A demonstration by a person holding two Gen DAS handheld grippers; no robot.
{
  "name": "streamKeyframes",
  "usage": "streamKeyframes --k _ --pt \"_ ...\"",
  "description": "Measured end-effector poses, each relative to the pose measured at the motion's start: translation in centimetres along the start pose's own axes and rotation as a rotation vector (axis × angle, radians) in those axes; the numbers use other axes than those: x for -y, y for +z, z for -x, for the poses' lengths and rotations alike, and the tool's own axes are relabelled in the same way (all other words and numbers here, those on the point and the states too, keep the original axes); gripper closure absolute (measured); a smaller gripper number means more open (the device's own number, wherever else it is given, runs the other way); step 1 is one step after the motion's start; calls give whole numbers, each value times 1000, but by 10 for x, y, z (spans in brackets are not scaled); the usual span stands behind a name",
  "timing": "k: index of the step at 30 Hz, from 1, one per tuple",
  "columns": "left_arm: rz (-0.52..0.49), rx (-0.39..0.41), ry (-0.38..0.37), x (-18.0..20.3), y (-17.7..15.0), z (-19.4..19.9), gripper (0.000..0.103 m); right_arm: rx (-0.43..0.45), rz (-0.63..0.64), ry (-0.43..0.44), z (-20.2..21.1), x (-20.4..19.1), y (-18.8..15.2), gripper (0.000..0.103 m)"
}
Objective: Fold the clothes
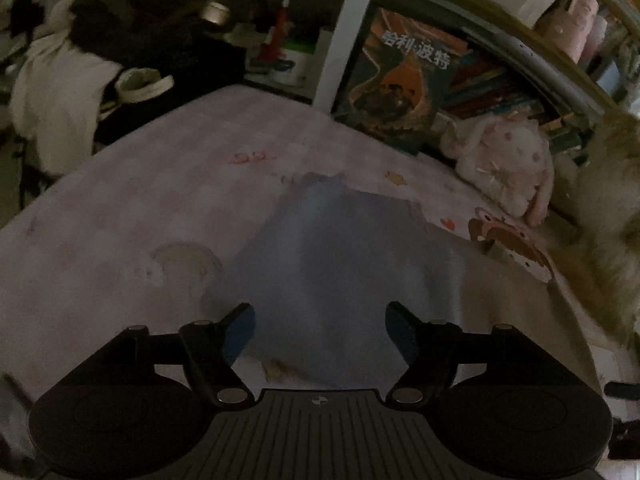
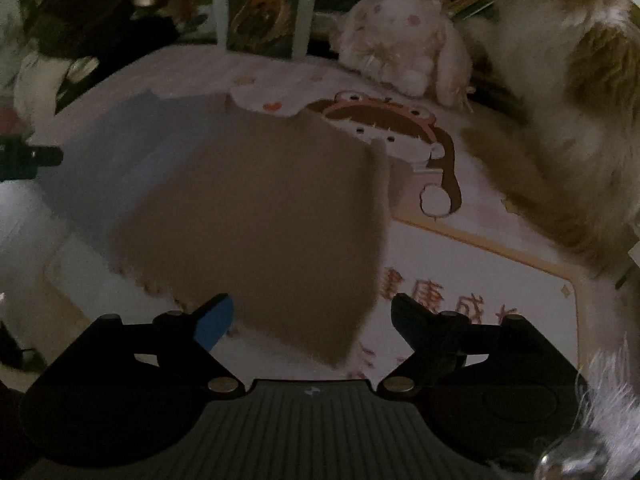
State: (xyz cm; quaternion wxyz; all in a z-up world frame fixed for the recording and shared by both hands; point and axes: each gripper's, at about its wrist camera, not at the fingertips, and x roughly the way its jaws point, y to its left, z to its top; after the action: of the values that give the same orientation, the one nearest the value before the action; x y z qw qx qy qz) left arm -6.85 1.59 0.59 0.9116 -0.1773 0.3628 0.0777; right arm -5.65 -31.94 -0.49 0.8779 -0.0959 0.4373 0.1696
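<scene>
A pale blue cloth point(image 1: 336, 264) lies flat on the pink printed bedsheet point(image 1: 140, 208), and a tan cloth point(image 1: 512, 292) adjoins it on the right. In the right wrist view the tan cloth point(image 2: 260, 208) fills the middle, with the blue cloth point(image 2: 116, 152) beyond it to the left. My left gripper point(image 1: 320, 328) hovers open just above the blue cloth's near edge, nothing between its fingers. My right gripper point(image 2: 312, 320) is open over the tan cloth's near corner, empty. The left gripper's body point(image 2: 24, 158) shows at the far left edge.
A pink plush rabbit point(image 2: 404, 40) and a large furry brown-and-white plush point(image 2: 560, 120) sit at the right. Books point(image 1: 400, 80) and a shelf rail stand behind the bed. Clothes point(image 1: 60, 100) are heaped at the left. A cartoon print point(image 2: 384, 128) marks the sheet.
</scene>
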Motion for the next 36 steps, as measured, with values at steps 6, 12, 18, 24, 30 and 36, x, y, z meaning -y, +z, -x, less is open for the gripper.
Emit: streamKeyframes --k 6,12,18,24,30,36 --pt "119 -8 44 11 -27 16 24 -15 38 71 3 21 -19 16" --pt "397 -13 38 -13 -29 6 25 -32 22 122 5 31 -30 16" --pt "811 5 -31 -63 -32 -15 27 -5 4 113 9 29 -27 16" --pt "999 54 -67 -88 -33 -30 49 13 -64 81 13 33 -21 16" --pt "992 11 -54 -89 -25 -45 85 27 -191 56 10 40 -16 25" --pt "561 92 -138 -47 3 -23 95 6 -261 40 3 39 -13 36"
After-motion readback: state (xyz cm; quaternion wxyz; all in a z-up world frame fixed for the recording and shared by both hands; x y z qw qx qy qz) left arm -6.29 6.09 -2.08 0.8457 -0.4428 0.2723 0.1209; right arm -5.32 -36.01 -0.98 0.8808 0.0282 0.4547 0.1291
